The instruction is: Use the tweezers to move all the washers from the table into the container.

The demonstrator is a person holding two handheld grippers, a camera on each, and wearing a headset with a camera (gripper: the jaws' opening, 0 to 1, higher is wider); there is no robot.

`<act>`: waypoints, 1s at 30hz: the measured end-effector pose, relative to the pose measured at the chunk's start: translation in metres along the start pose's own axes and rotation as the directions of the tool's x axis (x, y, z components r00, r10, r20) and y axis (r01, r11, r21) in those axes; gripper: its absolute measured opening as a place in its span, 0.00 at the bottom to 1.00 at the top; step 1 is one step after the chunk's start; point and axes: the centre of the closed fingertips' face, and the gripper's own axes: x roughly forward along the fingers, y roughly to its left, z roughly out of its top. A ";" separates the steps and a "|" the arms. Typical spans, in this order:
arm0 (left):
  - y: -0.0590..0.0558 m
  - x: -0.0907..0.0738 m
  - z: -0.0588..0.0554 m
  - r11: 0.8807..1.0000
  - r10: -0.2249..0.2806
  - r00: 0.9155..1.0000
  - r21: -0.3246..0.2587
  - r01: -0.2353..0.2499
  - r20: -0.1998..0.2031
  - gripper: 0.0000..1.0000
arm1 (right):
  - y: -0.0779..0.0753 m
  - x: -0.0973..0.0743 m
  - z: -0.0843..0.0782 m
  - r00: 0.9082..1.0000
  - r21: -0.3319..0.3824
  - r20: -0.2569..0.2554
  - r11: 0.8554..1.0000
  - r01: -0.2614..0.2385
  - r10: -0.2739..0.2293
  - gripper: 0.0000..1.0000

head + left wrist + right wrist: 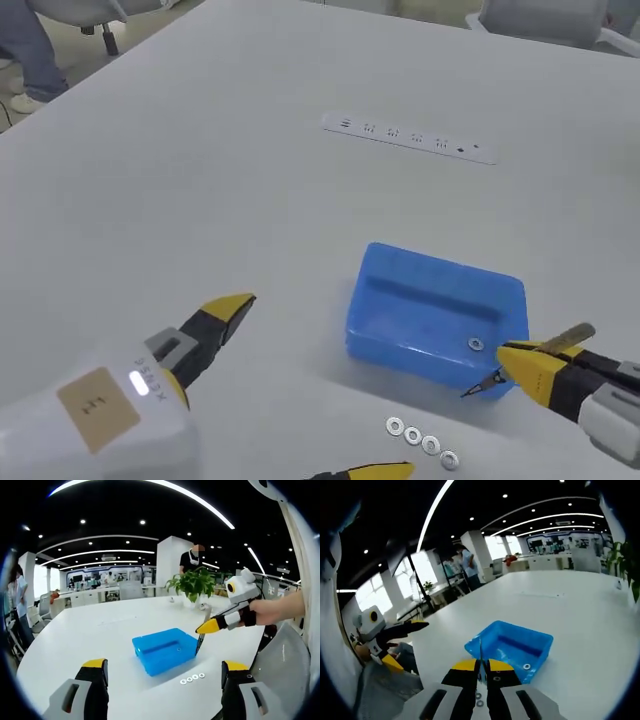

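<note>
Just beyond the right tool (481, 666), clamped on tweezers (482, 384), one washer (476, 344) lies inside the container (400, 300).

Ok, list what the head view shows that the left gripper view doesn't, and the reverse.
Head view: the power strip. Left gripper view: a potted plant and a standing person. Both: the blue container with one washer in it, four washers beside it, the right gripper shut on the tweezers.

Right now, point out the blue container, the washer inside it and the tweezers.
blue container (400, 352): head view, near outer wall.
washer (476, 345): head view, its ring, lying on the container's floor.
tweezers (484, 384): head view, dark shaft near the tip.
</note>
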 end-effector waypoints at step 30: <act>-0.003 0.001 -0.004 1.000 -0.013 1.000 0.004 0.013 -0.026 0.94 | 0.021 0.007 -0.056 0.986 -0.138 -0.163 0.989 -0.060 0.038 0.03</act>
